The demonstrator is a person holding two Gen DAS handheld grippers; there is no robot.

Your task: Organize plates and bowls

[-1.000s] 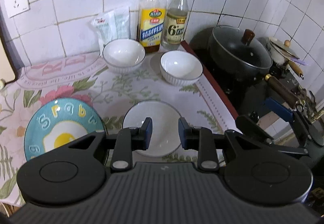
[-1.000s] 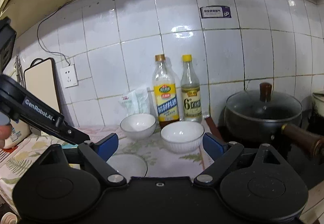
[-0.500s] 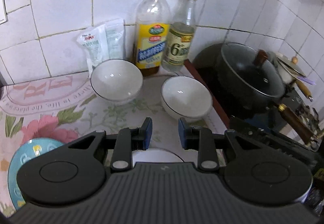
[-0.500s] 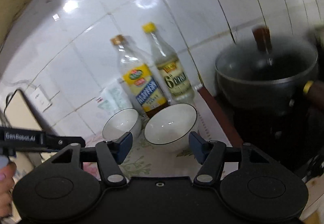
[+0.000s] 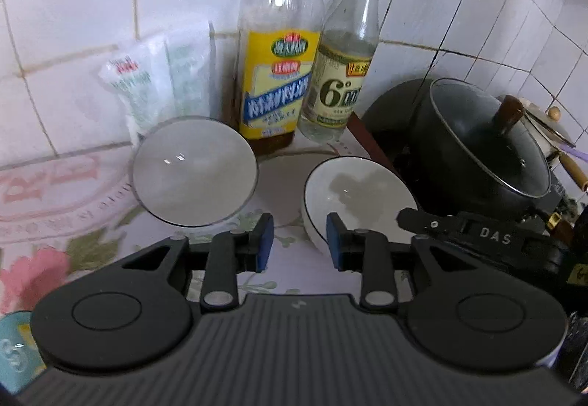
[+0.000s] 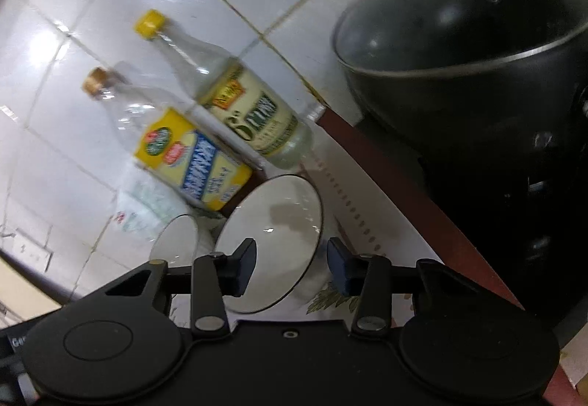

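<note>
Two white bowls stand on the flowered cloth in front of the bottles: the left bowl [image 5: 194, 171] and the right bowl [image 5: 360, 193]. My left gripper [image 5: 298, 242] hovers just short of the gap between them. Its jaws are opening slightly, with only cloth and the right bowl's near edge behind them. In the tilted right wrist view, my right gripper [image 6: 292, 266] has its jaws closing around the right bowl's [image 6: 272, 240] near rim; the pads stand apart from it. The left bowl [image 6: 176, 237] shows beyond. Only a sliver of the blue plate [image 5: 11, 343] is visible.
Two bottles [image 5: 279, 49] [image 5: 345, 57] and white sachets [image 5: 158, 82] stand against the tiled wall behind the bowls. A black lidded pot [image 5: 485, 145] sits on the stove to the right, past a brown strip [image 6: 404, 193]. The right gripper's black body [image 5: 477, 233] reaches in by the right bowl.
Both grippers have moved forward and down to the bowls. The right gripper has rolled and its jaws have narrowed around the right bowl's rim. The plates have slipped out of the left wrist view.
</note>
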